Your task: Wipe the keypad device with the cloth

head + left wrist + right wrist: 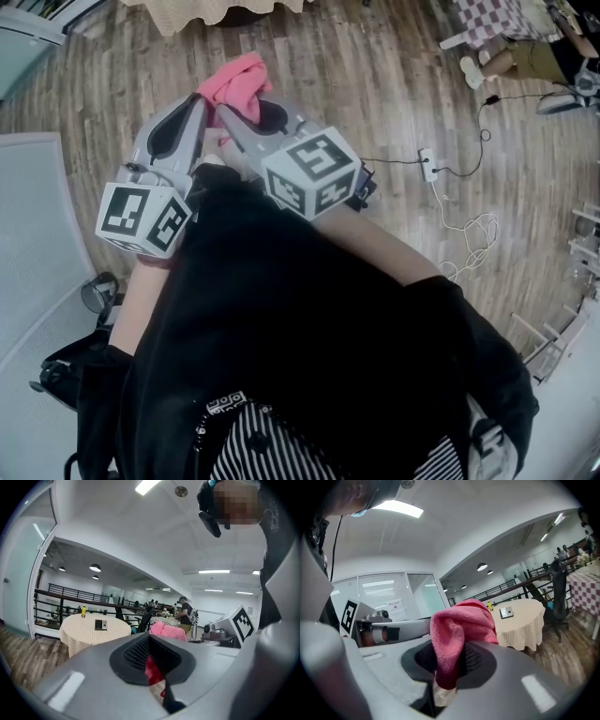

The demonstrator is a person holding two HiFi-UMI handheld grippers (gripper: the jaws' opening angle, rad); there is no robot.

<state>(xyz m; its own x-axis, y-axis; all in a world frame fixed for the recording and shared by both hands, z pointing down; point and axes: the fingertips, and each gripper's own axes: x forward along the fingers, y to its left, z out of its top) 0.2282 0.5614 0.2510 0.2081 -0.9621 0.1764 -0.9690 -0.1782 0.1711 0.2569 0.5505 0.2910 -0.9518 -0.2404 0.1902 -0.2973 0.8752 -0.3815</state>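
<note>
Task status: not yet at the wiping stage. The keypad (101, 624) lies flat near the middle of a round, cloth-covered worktop (84, 634), with a yellow bottle (83, 611) at the worktop's far edge. Both grippers are well short of the worktop, held close against the person's chest over the wooden floor (375, 94); only the hem of the worktop's cover reaches the top of the head view. The right gripper (450, 665) is closed firmly on the pink cloth (459, 625). The pads pinch its lower part and the bulk bunches above the jaw tips, so a padded face points towards the worktop, which suits a wipe. The left gripper (151, 658) sits just beside the right one, no nearer the worktop. Its jaws are drawn nearly together, and a dark red fold shows between the pads. This is judged to be an edge of the same cloth, probably held there to keep it gathered. The gripper holds nothing else. Nothing touches the keypad. Judgement: the approach to the worktop comes next. The keypad lies loose and unbraced, so it may slide under the cloth unless the left gripper steadies it.
</note>
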